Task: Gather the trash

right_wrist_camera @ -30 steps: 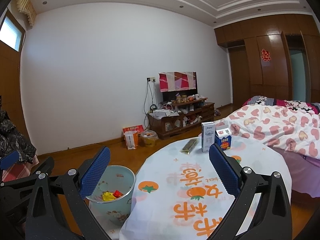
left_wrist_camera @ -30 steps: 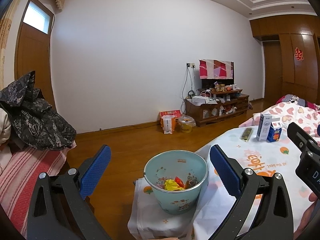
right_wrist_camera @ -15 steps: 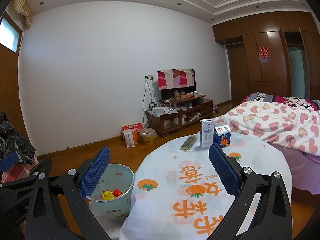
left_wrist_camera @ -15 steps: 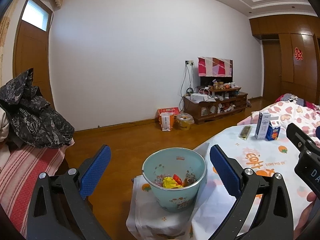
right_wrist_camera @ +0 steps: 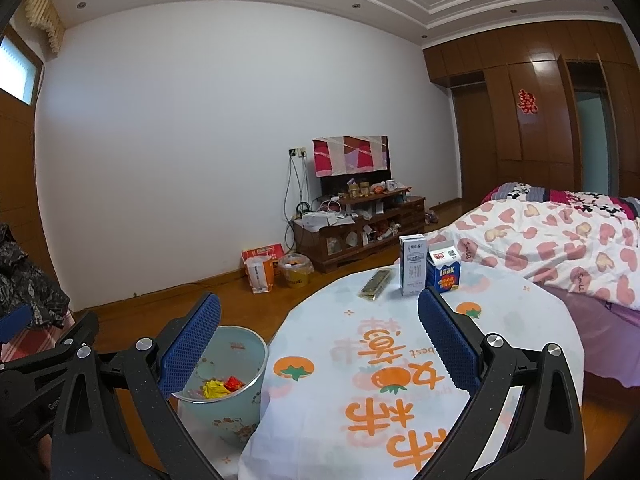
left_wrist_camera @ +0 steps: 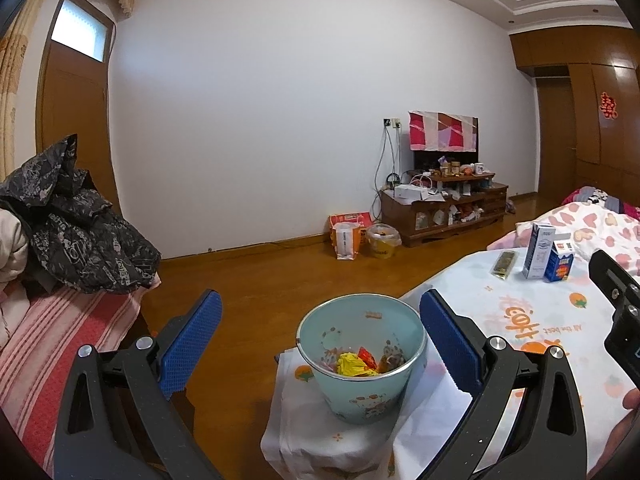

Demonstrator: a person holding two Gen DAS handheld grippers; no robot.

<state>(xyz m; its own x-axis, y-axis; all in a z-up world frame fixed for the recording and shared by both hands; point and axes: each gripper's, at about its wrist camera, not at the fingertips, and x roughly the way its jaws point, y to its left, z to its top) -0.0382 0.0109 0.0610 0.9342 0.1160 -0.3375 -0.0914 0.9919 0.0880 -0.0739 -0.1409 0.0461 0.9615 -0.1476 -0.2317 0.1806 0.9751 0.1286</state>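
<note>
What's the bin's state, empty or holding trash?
Holding trash: the bin stands upright with yellow and red wrappers on its bottom, far below the rim.

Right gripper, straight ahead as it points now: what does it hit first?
Probably the table top: the open right gripper aims low across it. Beyond that, the dark packet and tall carton stand at the far edge. Depth is unclear.

Two cartons (right_wrist_camera: 413,265) (right_wrist_camera: 443,271), one dark packet (right_wrist_camera: 376,284), one bin (left_wrist_camera: 362,356), one table (right_wrist_camera: 520,320), two claws (left_wrist_camera: 320,342) (right_wrist_camera: 318,342).
</note>
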